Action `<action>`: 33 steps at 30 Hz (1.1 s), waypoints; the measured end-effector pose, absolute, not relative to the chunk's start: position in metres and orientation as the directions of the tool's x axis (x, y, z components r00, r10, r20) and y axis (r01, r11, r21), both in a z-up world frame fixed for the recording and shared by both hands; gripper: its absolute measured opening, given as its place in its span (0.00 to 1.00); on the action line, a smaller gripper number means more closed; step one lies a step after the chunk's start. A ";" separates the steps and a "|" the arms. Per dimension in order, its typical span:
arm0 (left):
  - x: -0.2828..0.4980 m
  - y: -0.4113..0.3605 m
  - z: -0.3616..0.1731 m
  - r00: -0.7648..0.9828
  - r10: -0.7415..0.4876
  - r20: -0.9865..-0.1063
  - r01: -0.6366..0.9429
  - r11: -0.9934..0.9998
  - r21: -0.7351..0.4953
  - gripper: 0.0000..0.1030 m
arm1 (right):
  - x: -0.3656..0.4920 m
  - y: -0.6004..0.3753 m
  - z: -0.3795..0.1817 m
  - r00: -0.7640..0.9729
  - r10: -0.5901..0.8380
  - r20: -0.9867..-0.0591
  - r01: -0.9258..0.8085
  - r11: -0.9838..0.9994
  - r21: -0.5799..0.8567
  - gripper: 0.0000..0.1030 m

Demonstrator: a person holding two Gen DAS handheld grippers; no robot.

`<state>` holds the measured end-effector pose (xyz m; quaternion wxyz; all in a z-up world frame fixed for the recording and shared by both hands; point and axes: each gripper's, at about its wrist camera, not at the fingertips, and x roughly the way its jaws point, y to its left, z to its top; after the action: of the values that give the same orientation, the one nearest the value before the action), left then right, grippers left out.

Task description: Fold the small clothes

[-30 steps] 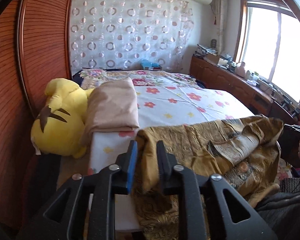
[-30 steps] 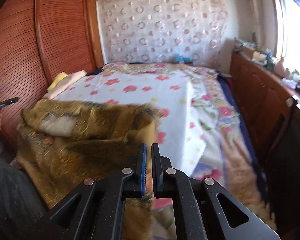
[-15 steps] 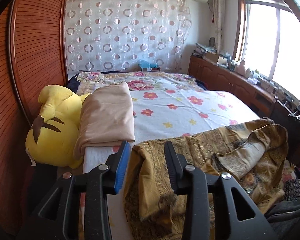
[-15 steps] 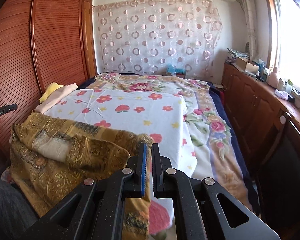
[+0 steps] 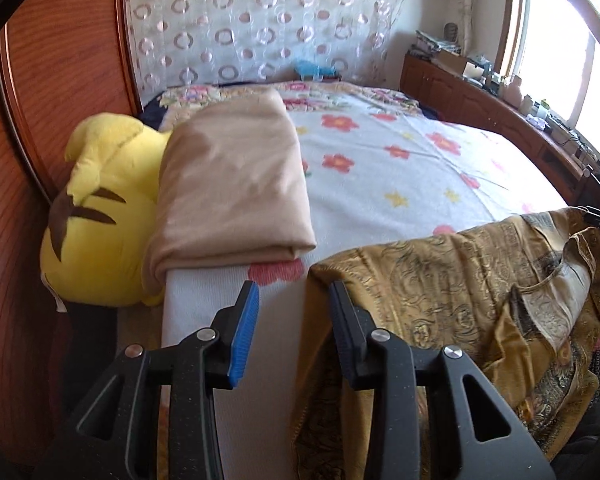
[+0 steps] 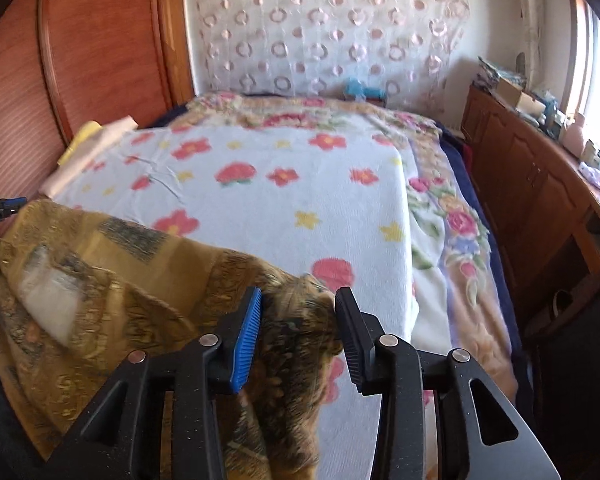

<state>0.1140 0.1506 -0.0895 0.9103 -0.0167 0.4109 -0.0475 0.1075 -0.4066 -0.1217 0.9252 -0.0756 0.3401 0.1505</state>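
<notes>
Over the foot of the bed (image 5: 400, 184), the gold patterned garment (image 5: 452, 280) lies draped across the near edge of the white flowered blanket (image 6: 284, 200), hanging down the front. The left hand-held gripper (image 5: 294, 300) stands with jaws parted, the garment's edge just beside its right finger and no pad pressing on it. The right hand-held gripper (image 6: 298, 308) has just been opening; a bunched corner of the garment sits between its spread fingers, loose. At ten o'clock from the left gripper, a folded beige blanket (image 5: 232, 184) leans on a yellow plush toy (image 5: 100, 216). At two o'clock, a cardboard box (image 6: 518, 98) sits on the wooden cabinet (image 6: 540, 184); its contents can't be made out, and no writing is readable anywhere.
</notes>
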 end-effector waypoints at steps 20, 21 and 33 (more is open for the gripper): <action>0.122 0.128 -0.091 0.672 -0.155 -0.724 0.109 0.988 -0.110 0.36 | 0.103 -0.430 -0.115 0.713 0.287 -0.640 -0.277 0.954 0.120 0.05; 0.122 0.128 -0.093 0.670 -0.148 -0.728 0.101 0.989 -0.108 0.36 | 0.094 -0.431 -0.112 0.741 0.256 -0.621 -0.263 0.961 0.083 0.04; 0.129 0.130 -0.106 0.625 -0.138 -0.768 0.095 0.990 -0.100 0.36 | 0.097 -0.422 -0.121 0.731 0.225 -0.644 -0.256 0.965 0.046 0.35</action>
<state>0.1287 0.1296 -0.1055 0.9011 -0.0248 0.4280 -0.0647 0.0973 -0.4219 -0.1208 0.9301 -0.0228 0.3429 0.1294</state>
